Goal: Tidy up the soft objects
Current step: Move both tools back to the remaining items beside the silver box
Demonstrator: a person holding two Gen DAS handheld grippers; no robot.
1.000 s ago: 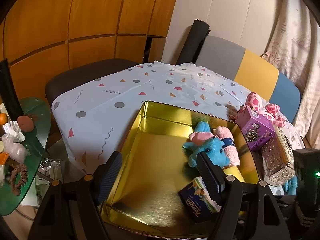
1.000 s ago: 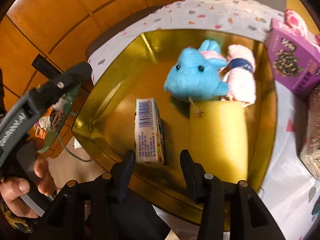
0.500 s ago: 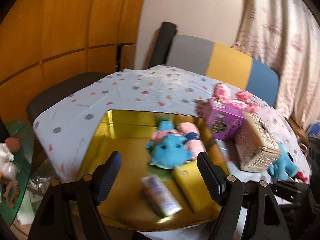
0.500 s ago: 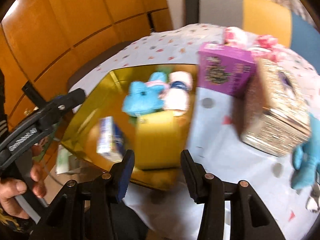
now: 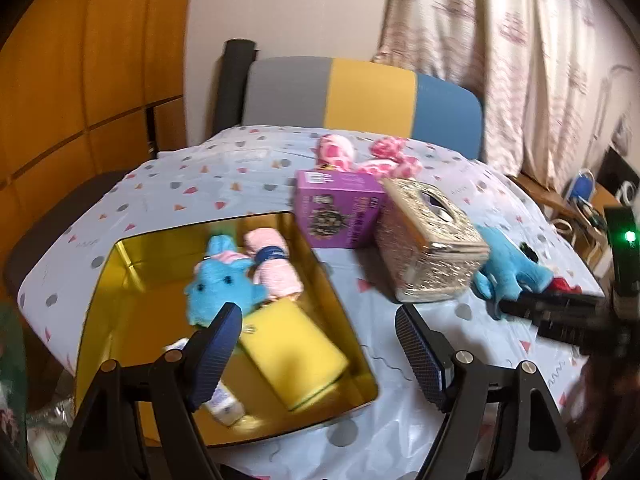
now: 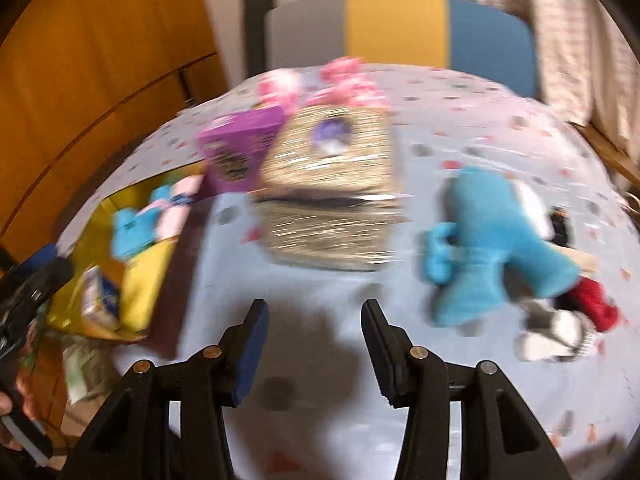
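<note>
Left hand-held gripper (image 5: 318, 334): jaws spread wide, empty, poised above near right corner of gold tin (image 5: 120, 276).
Right hand-held gripper (image 6: 314, 336): jaws apart, empty, above bare patterned cloth of desk (image 6: 460, 120); view motion-blurred.
Gold tin, on desk at left. Contents: small blue plush (image 5: 220, 284); rolled pink towel with dark band (image 5: 274, 266), touching plush on its right; yellow sponge block (image 5: 292, 354), nearer, just beside both; small printed carton (image 5: 222, 400), partly hidden behind left finger.
Purple box (image 5: 340, 210): upright on cloth, just beyond tin's far right corner.
Gold embossed tissue box (image 5: 430, 240): touching purple box on right.
Larger blue plush (image 6: 492, 248): lying on cloth right of tissue box, outside tin, beside red and white item (image 6: 576, 320) too blurred to identify.
Pink spotted plush (image 5: 360, 154): behind purple box, near far desk edge.
</note>
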